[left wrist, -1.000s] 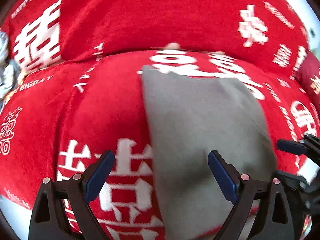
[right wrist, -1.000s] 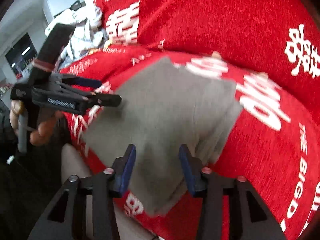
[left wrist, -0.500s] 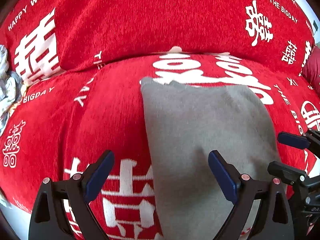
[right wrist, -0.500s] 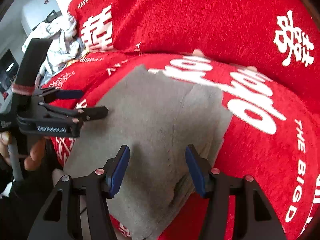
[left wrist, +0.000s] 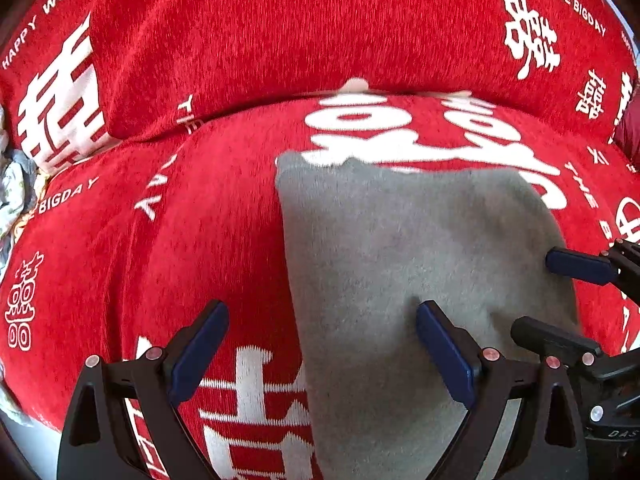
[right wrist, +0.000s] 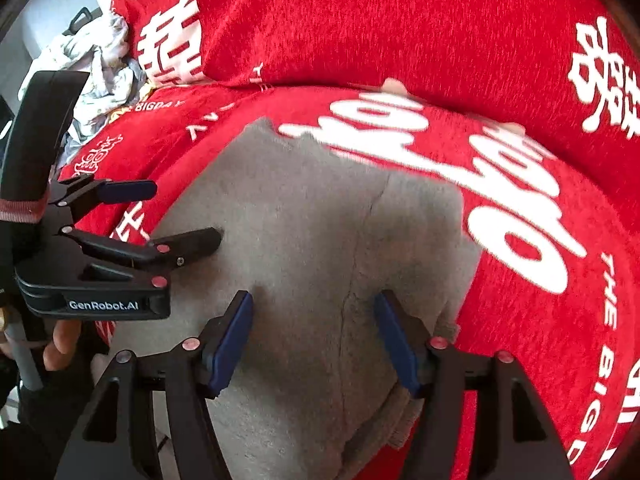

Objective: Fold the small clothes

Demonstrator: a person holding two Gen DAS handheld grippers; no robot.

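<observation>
A folded grey garment (left wrist: 400,248) lies flat on the red sofa seat (left wrist: 160,240) with white lettering. My left gripper (left wrist: 322,316) hovers open over the garment's left edge, one finger over red fabric and the other over grey cloth. My right gripper (right wrist: 312,300) is above the garment's near right part, where stacked folded layers (right wrist: 444,320) show. Its jaws are opening, the cloth lies beneath them, and the pads are not pressing on it. Each gripper shows in the other's view: the right gripper (left wrist: 534,294) at the far right, the left gripper (right wrist: 186,212) at the left.
The red backrest cushion (left wrist: 280,32) rises behind the seat. A heap of pale crumpled clothes (right wrist: 100,64) lies at the sofa's left end. A person's hand (right wrist: 60,344) holds the left gripper's handle. The sofa's front edge runs just under both grippers.
The right gripper's jaws have spread wider over the grey garment. Both grippers have shifted across the seat, and the garment now sits lower in the left wrist view.
</observation>
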